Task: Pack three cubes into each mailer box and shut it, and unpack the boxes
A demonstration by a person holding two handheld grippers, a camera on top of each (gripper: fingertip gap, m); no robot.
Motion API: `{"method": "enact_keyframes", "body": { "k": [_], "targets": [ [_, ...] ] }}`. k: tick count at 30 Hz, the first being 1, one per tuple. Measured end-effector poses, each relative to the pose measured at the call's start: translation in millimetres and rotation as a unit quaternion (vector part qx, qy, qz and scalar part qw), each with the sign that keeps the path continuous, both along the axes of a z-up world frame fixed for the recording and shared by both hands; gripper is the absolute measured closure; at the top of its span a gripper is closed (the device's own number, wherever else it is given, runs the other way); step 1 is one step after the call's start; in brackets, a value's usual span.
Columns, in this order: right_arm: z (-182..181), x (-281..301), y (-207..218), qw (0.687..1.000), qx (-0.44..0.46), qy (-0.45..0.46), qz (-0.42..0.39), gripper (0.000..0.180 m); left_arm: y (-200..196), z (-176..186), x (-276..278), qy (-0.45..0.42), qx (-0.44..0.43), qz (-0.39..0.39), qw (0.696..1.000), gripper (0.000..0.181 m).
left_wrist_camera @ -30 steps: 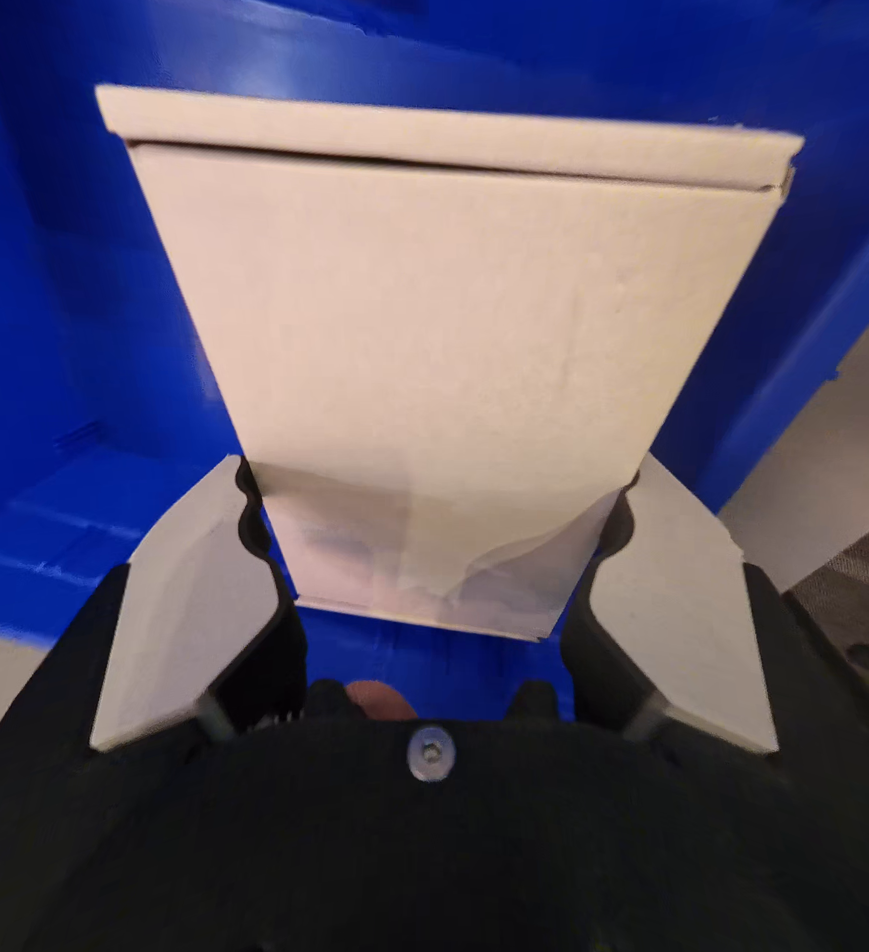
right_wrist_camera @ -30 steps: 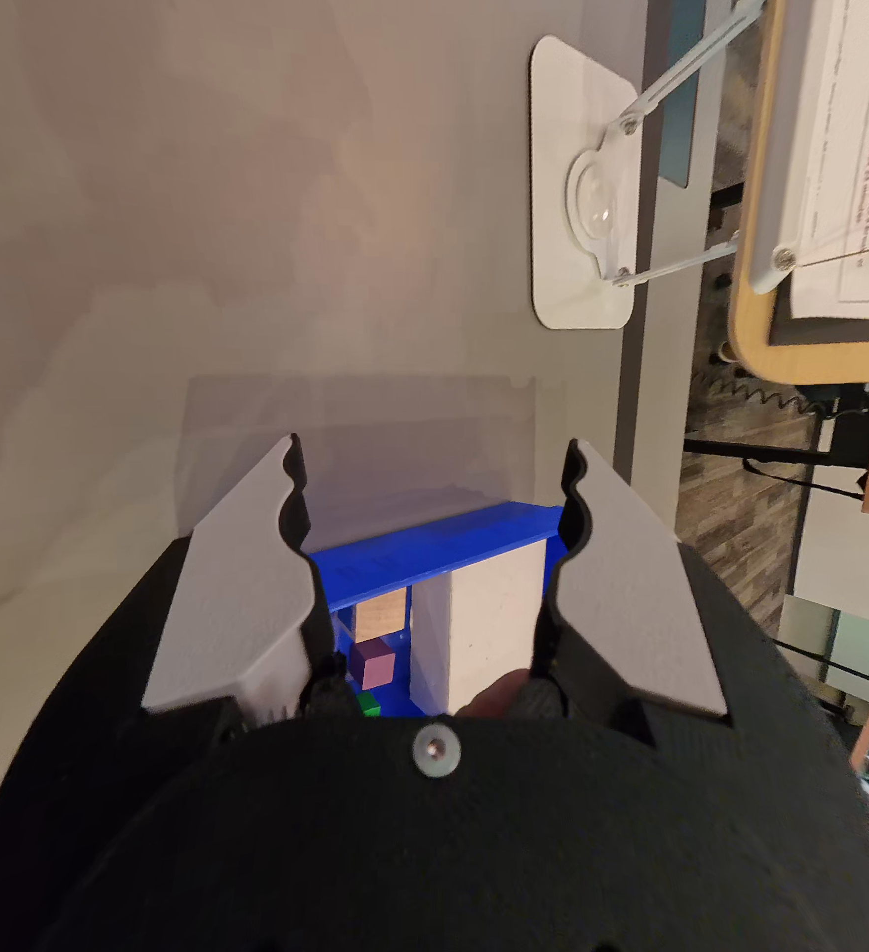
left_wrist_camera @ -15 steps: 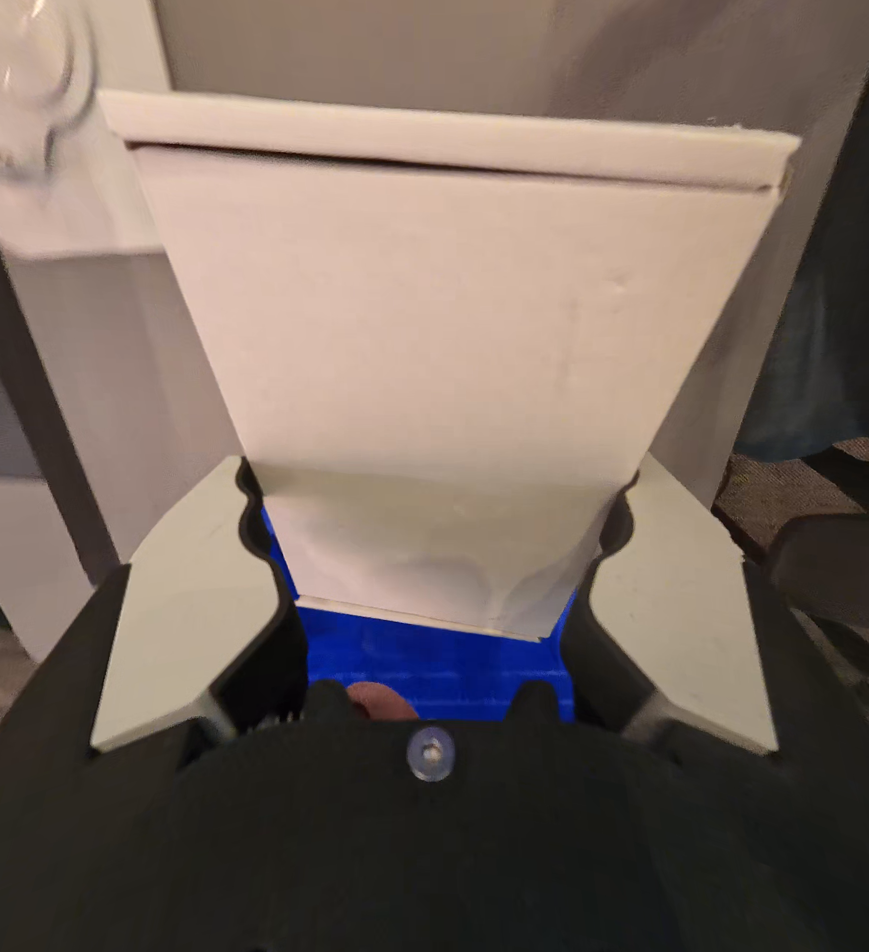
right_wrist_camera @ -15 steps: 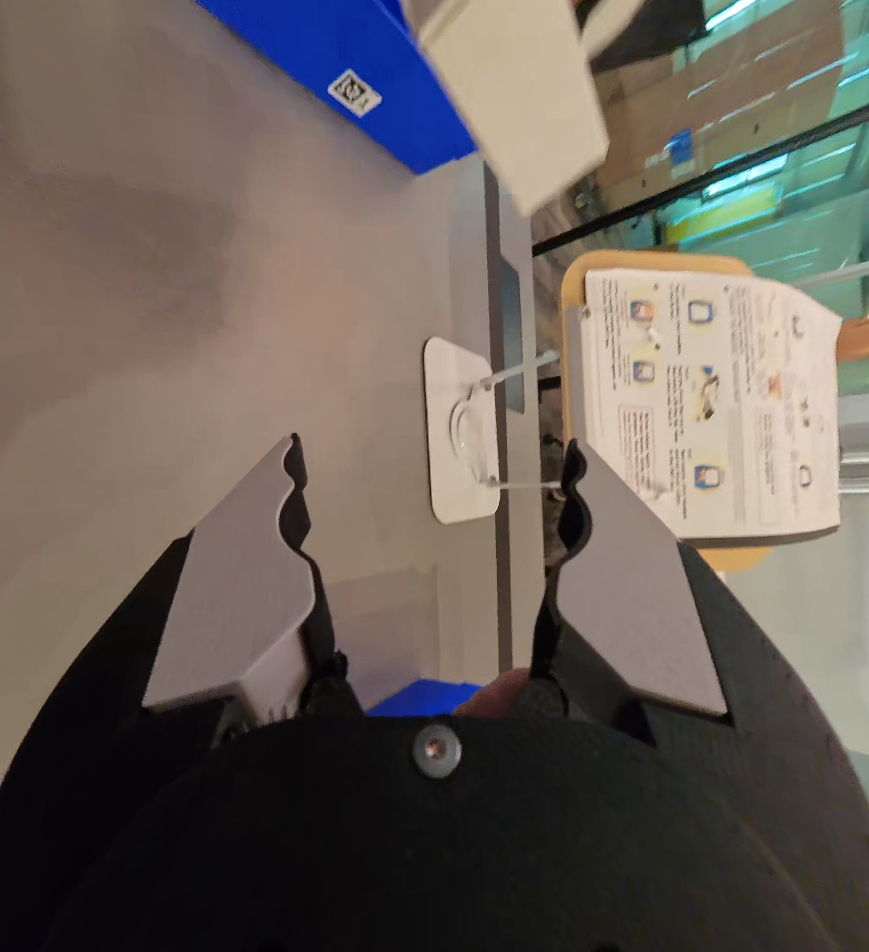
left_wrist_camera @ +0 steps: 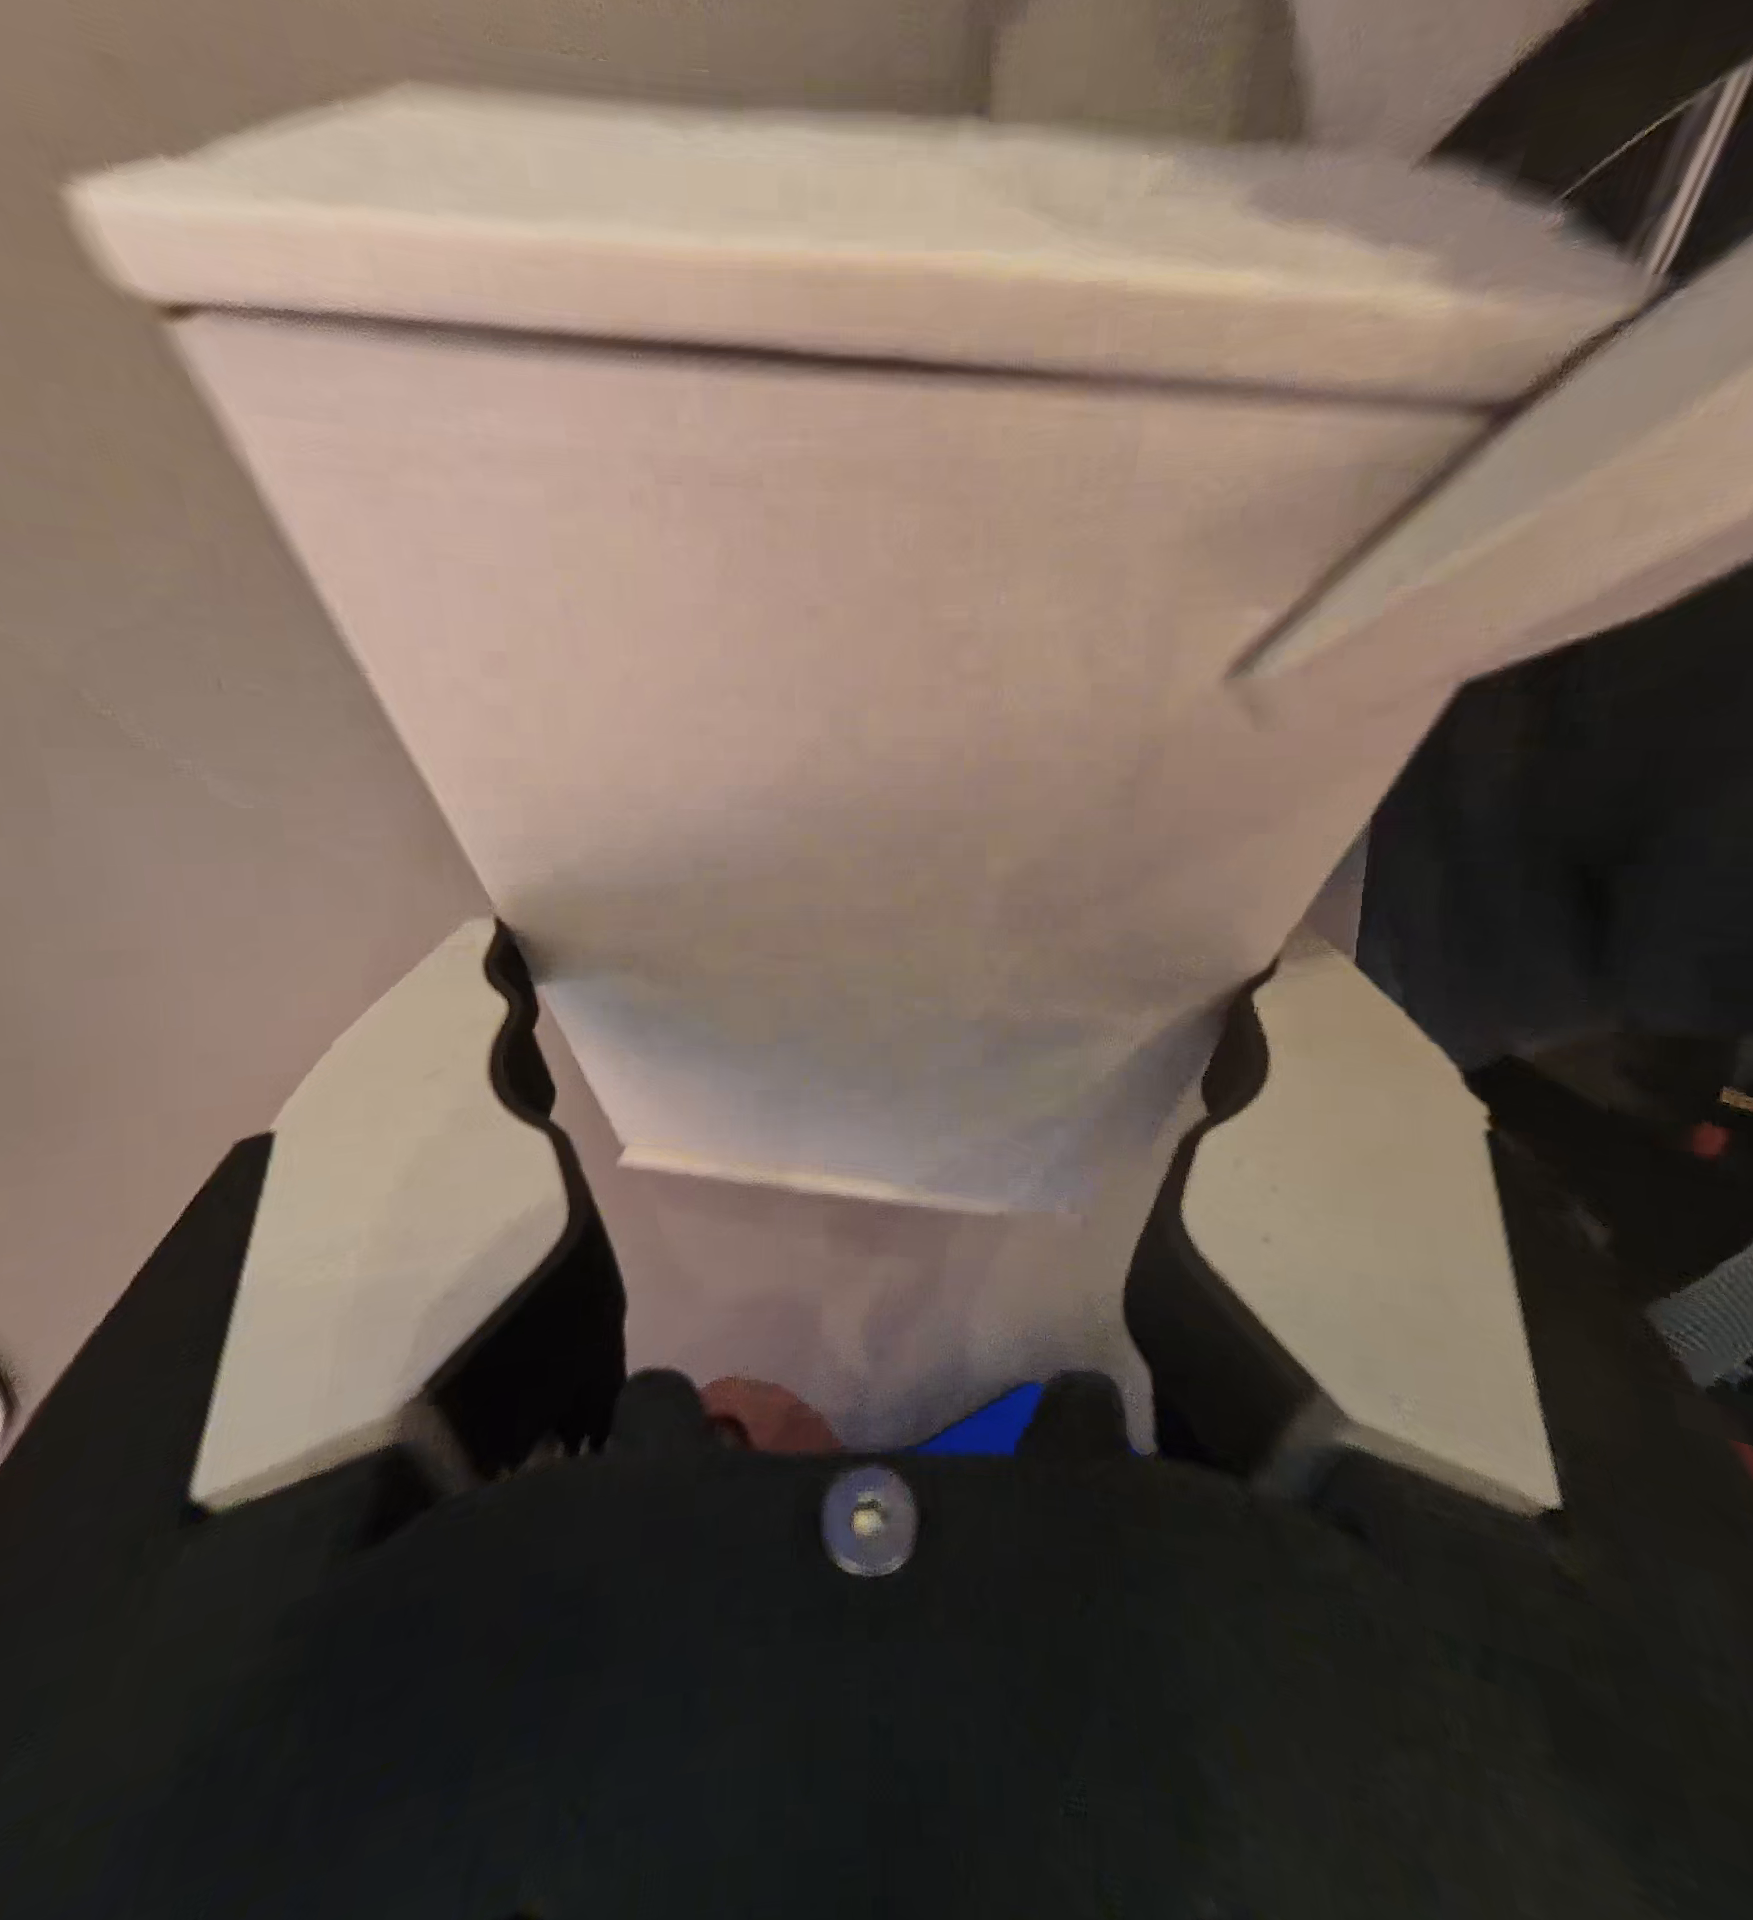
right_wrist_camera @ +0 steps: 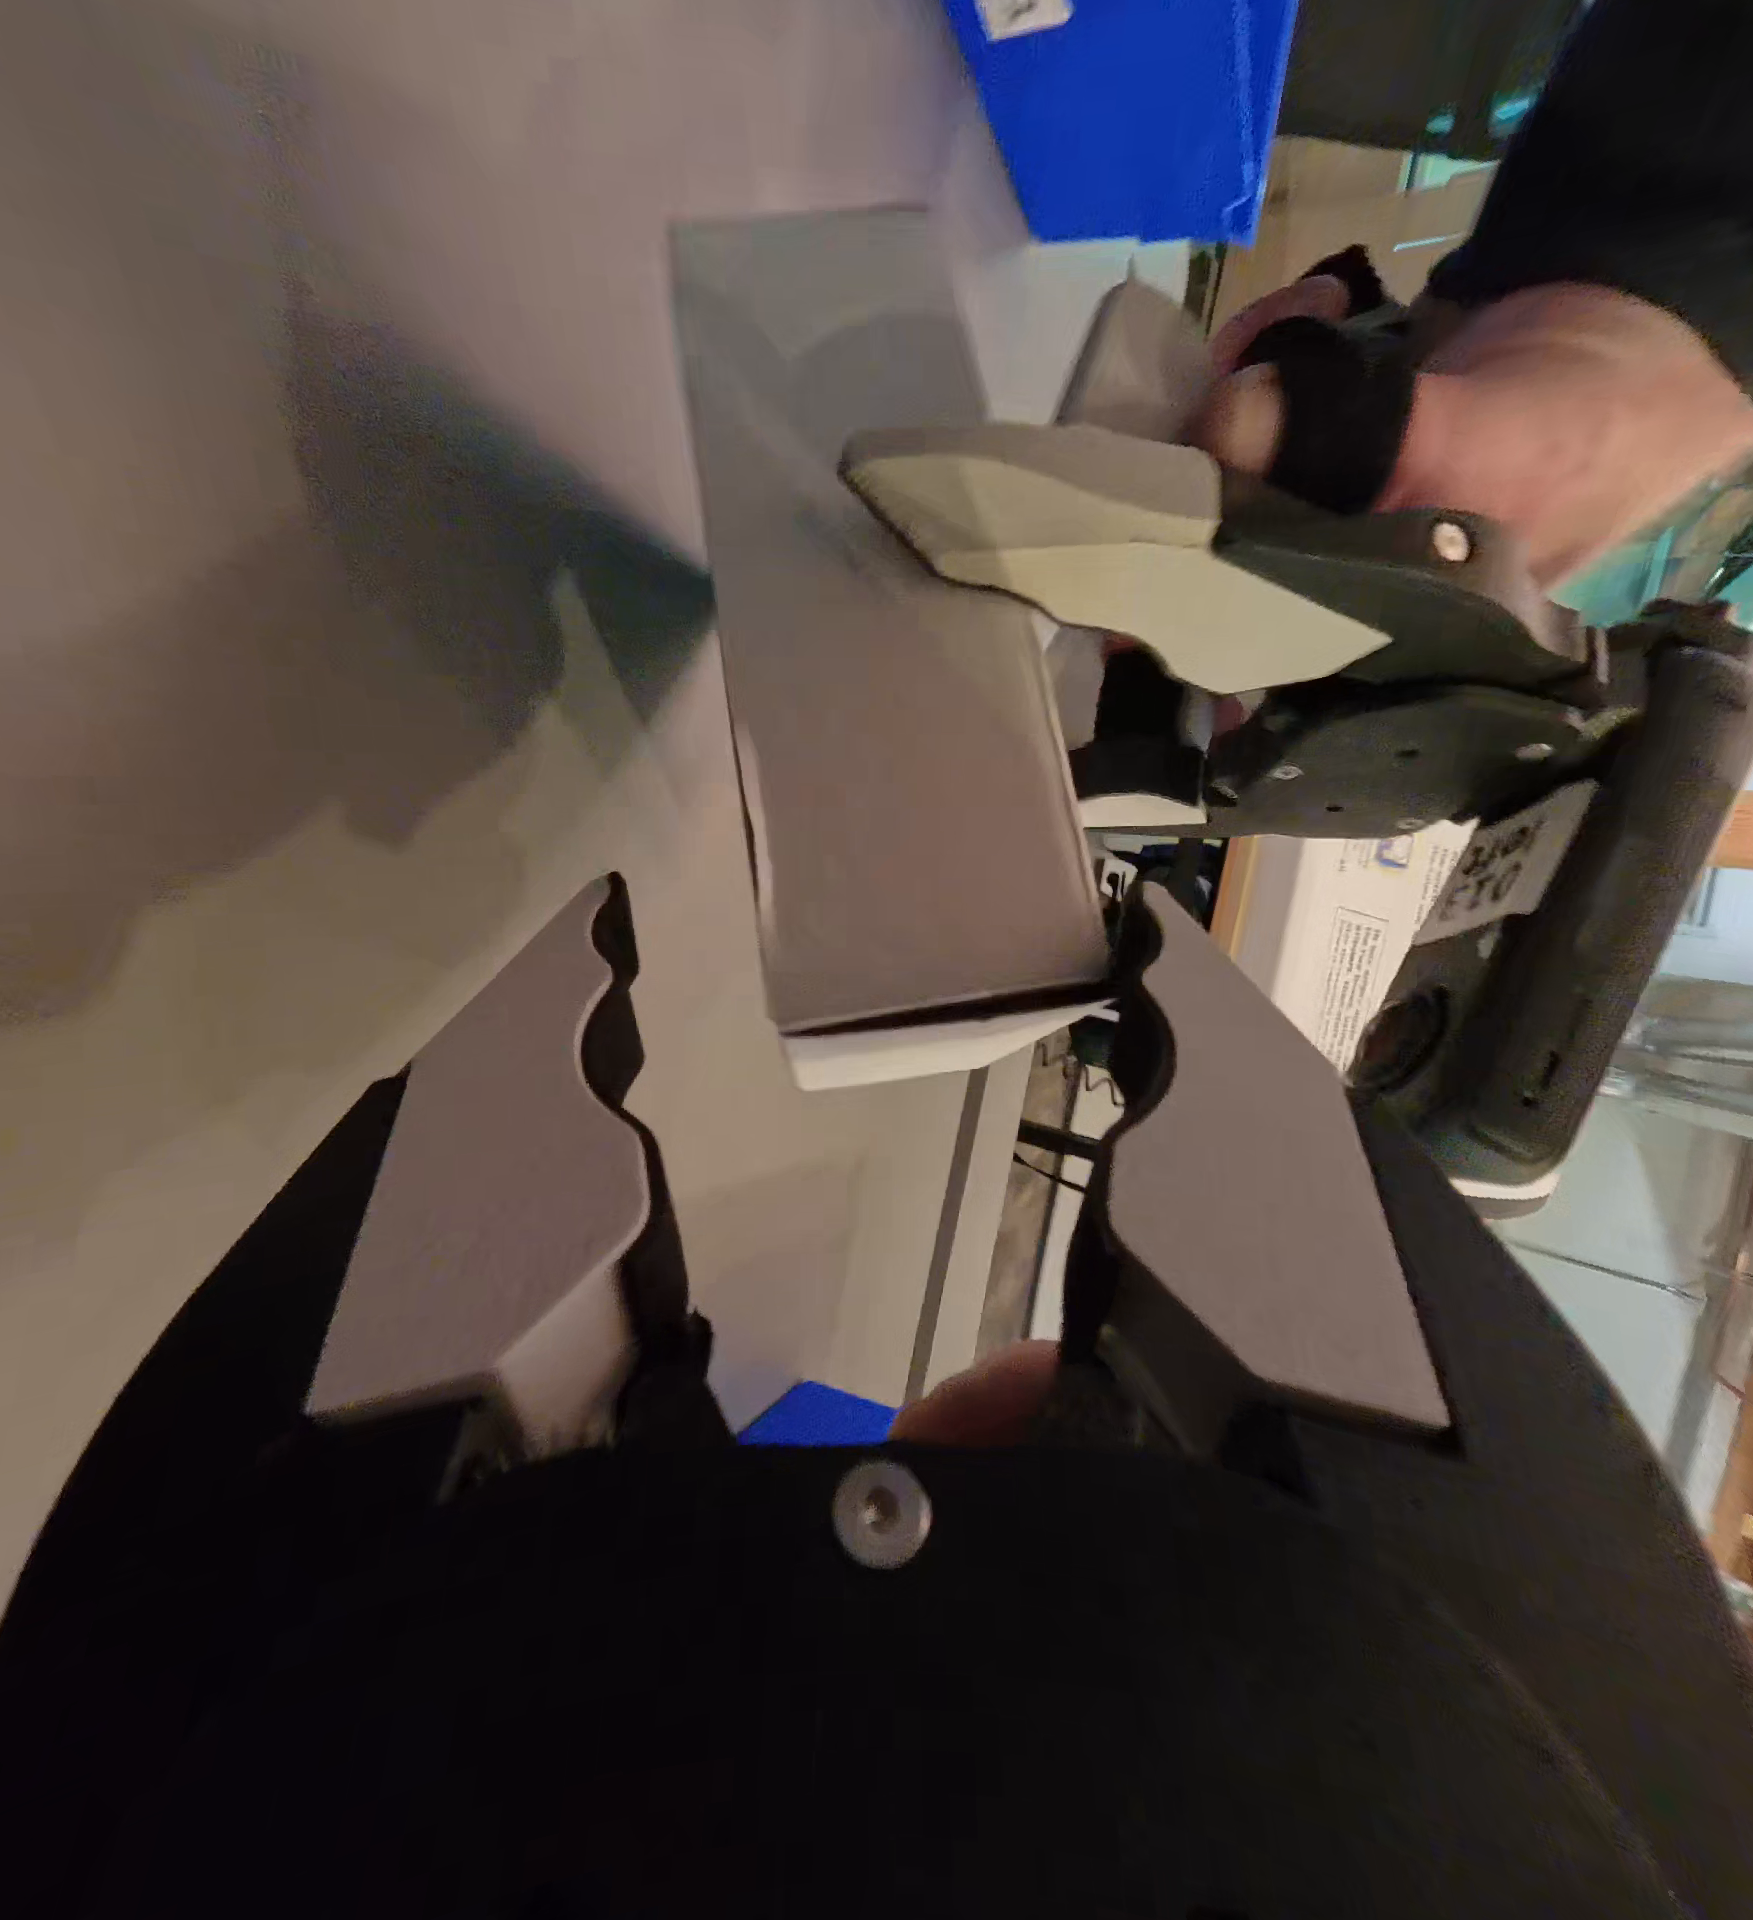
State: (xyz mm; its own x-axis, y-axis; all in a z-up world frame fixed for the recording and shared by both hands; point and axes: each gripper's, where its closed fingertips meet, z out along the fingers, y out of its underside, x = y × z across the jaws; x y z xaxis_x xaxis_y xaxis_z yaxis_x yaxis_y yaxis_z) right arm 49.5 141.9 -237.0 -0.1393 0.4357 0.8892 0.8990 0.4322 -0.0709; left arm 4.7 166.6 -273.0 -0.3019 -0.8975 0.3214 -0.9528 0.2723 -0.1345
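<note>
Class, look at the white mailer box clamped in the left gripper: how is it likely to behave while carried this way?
The mailer box probably stays stiff: its flat cardboard faces show no buckling between the left gripper fingers. Gripped only at one end, it may tip or swing. The lid looks shut, so it likely won't flap.

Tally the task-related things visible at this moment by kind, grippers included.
Mailer box: 1, white, lid shut, clamped by the left gripper
Grippers: 2, the left gripper and the right gripper, whose fingers stand apart with nothing between them
Blue bin: 1
Cubes: 0 in view
Total: 4
</note>
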Motion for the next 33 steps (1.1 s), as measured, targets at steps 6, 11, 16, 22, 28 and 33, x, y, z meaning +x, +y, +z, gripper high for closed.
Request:
{"method": "enact_keyframes", "body": {
  "k": [6, 11, 16, 22, 28, 33],
  "targets": [
    [-25, 15, 3, 0.999, 0.008, -0.032, -0.011, 0.111, -5, -11, 12, 0.022, -0.014, -0.01, 1.0, 0.058],
    [-33, 20, 4, 1.0, 0.007, -0.018, -0.016, 0.114, -3, -15, 19, 0.007, 0.003, 0.009, 1.0, 0.058],
    [-42, 29, 9, 0.998, -0.034, 0.024, -0.038, 0.115, 4, -2, 14, -0.069, 0.098, 0.009, 0.993, 0.064],
    [-39, 33, 12, 0.994, -0.084, 0.06, -0.039, 0.115, -7, 11, -21, -0.16, 0.197, 0.041, 0.966, 0.057],
    [-36, 40, 13, 0.984, -0.159, 0.072, -0.032, 0.116, 18, -4, -35, -0.246, 0.303, 0.105, 0.915, 0.076],
    [-34, 45, 14, 0.974, -0.208, 0.079, -0.026, 0.115, 23, -13, -17, -0.304, 0.352, 0.093, 0.88, 0.096]
  ]
}}
